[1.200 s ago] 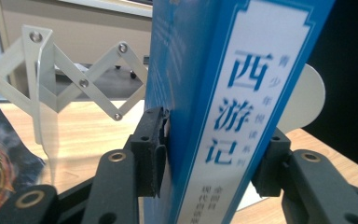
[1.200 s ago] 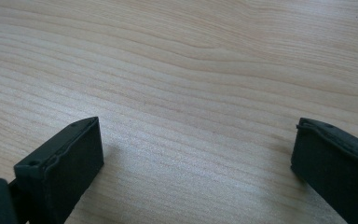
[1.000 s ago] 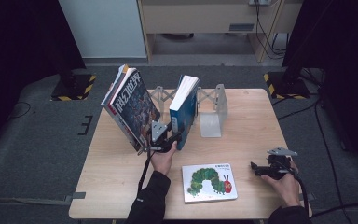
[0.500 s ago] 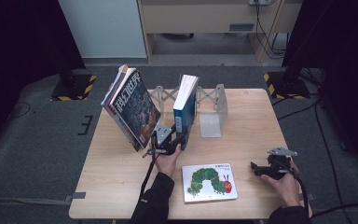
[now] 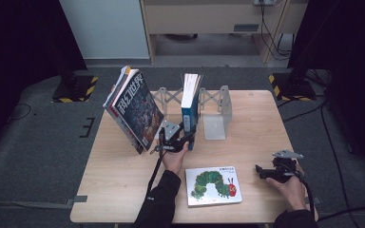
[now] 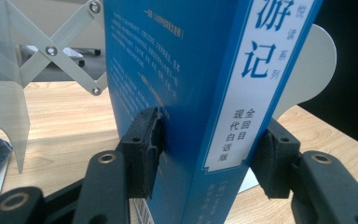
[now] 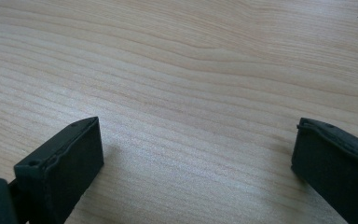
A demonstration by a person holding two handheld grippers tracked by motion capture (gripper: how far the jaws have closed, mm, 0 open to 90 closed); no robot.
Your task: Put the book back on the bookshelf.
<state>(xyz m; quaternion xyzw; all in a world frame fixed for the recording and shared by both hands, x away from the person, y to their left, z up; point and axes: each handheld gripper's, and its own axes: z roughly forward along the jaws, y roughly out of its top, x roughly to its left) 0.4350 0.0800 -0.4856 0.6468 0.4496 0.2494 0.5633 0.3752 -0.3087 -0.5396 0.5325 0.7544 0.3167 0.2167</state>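
Blue book point(image 5: 189, 111) is standing upright in the expanding rack point(image 5: 209, 100) on the tabletop point(image 5: 119, 175), spine facing the person. Left hand-held gripper point(image 5: 183, 138) is straddling the spine's lower part, its jaws just having been opening, pads barely touching. Right hand-held gripper point(image 5: 266, 171) is resting well apart, jaws spread on nothing.

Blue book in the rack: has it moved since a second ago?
Yes. The blue book now stands more upright, nearer the rack's right end plate. The left gripper jaws have just been opening, with the book between them.
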